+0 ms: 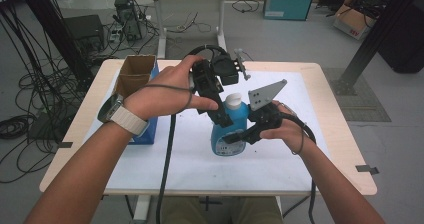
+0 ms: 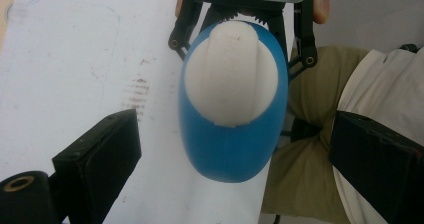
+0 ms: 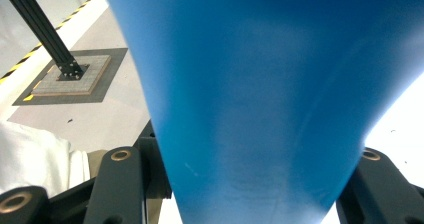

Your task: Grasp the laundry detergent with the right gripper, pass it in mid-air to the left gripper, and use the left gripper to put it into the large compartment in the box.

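Firmly Held: Blue Bottle Between Two Tongs

High view: the right tongs [image 1: 240, 134] pinch the blue bottle [image 1: 227, 134] standing on the bench [image 1: 330, 109]; the left tongs [image 1: 222, 116] hang over its white cap [image 1: 233, 101].
Left gripper view: the left tongs [image 2: 235, 154] are spread, bottle between them, untouched.
Right gripper view: the right tongs [image 3: 260, 184] press both bottle sides.

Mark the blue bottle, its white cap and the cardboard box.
blue bottle [image 1: 226, 136], high view, on the labelled body.
white cap [image 2: 231, 79], left gripper view, on the cap's top.
cardboard box [image 1: 134, 74], high view, on its open rim.
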The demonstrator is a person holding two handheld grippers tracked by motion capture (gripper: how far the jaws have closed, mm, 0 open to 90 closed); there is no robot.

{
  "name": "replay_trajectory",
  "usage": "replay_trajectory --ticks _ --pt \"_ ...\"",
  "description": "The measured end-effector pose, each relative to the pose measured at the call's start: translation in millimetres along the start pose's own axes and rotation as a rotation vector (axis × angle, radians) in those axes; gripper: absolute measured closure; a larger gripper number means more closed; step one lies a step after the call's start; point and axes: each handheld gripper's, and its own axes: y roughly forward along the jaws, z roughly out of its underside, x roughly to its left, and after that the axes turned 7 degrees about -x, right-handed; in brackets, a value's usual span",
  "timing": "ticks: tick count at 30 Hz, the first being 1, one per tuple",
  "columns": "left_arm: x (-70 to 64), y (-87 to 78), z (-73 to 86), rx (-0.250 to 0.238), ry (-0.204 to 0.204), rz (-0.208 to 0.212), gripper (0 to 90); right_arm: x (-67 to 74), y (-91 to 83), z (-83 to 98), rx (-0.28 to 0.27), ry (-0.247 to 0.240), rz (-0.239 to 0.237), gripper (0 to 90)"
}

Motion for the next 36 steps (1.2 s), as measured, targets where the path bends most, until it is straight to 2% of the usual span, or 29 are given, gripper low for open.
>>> replay_trajectory --ticks 36 --pt "0.3 -1.1 0.5 0.005 0.0 0.003 7.1 -0.4 0.7 0.6 0.004 0.003 0.001 44.0"
